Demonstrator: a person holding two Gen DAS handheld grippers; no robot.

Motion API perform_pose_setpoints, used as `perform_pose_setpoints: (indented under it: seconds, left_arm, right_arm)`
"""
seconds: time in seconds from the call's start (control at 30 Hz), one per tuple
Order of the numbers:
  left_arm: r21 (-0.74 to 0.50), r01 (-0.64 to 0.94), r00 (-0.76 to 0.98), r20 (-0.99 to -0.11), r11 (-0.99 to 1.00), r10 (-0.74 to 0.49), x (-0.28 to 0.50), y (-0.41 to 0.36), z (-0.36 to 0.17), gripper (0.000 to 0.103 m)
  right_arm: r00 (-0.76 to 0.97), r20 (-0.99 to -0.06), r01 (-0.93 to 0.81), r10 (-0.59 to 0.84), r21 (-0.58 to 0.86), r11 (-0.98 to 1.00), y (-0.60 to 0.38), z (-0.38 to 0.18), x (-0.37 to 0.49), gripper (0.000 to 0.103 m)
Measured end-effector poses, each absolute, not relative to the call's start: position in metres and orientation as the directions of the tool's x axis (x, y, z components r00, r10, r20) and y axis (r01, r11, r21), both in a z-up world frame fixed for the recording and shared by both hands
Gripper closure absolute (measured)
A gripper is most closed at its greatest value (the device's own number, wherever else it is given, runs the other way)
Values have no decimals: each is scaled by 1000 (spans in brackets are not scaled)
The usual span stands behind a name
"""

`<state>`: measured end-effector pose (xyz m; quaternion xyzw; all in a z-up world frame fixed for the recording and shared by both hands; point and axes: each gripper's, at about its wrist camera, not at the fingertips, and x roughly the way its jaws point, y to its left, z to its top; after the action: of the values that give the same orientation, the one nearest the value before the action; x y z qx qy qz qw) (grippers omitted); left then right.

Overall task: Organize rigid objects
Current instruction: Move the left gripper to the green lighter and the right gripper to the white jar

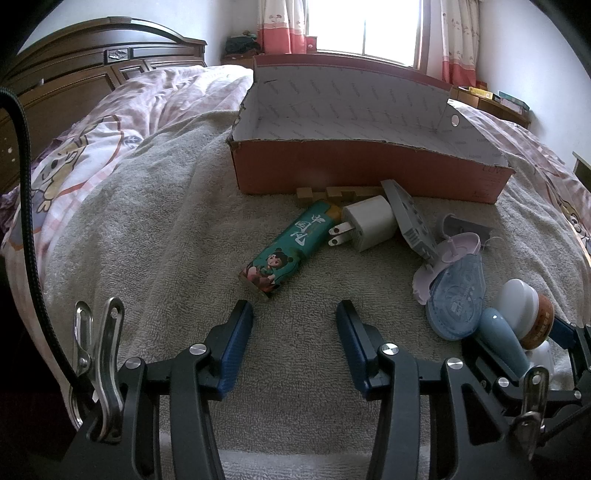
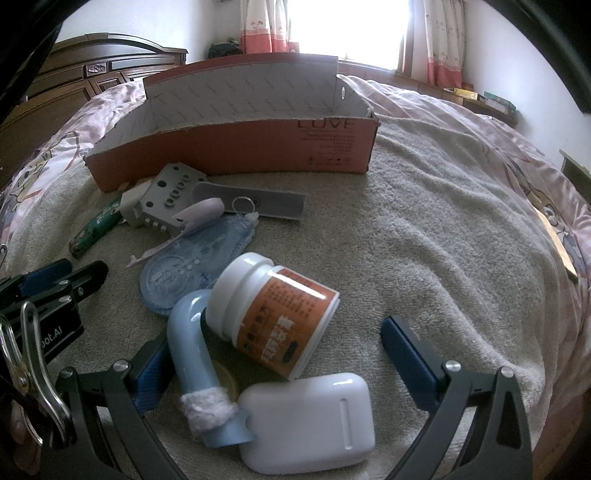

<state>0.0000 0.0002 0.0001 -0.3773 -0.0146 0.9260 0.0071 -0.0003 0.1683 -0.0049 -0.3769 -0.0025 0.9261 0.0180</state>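
Observation:
An open red cardboard box (image 1: 362, 173) (image 2: 236, 147) sits on a beige towel (image 1: 166, 240). In front of it lie a green tube (image 1: 290, 245), a white charger plug (image 1: 365, 223), a grey keypad piece (image 1: 410, 218), a blue tape dispenser (image 1: 456, 299) and wooden blocks (image 1: 332, 192). My left gripper (image 1: 295, 332) is open just short of the green tube. My right gripper (image 2: 277, 350) is open around a white bottle with an orange label (image 2: 280, 314), a blue curved tube (image 2: 195, 354) and a white case (image 2: 310, 421).
The towel covers a bed with a pink patterned quilt (image 1: 92, 147) and a dark wooden headboard (image 1: 74, 74). A window with pink curtains (image 1: 362, 26) is behind the box. The right part of the towel (image 2: 443, 221) is bare.

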Motion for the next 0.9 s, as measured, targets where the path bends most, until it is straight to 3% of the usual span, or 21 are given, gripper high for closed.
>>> perform_pose_setpoints:
  seconds: [0.47,0.9]
  left_arm:
    - [-95,-15,-702,-708,-995,78,-2,-10,5,54]
    - [-5,-68,-736,-674,-998,53,-6,-13,28,54]
  right_arm:
    - [-714,-700,-1,-3,6,-1000,172,-1,2,0]
    - [-719,-682,84,-137,110,-990,182,15,3,1]
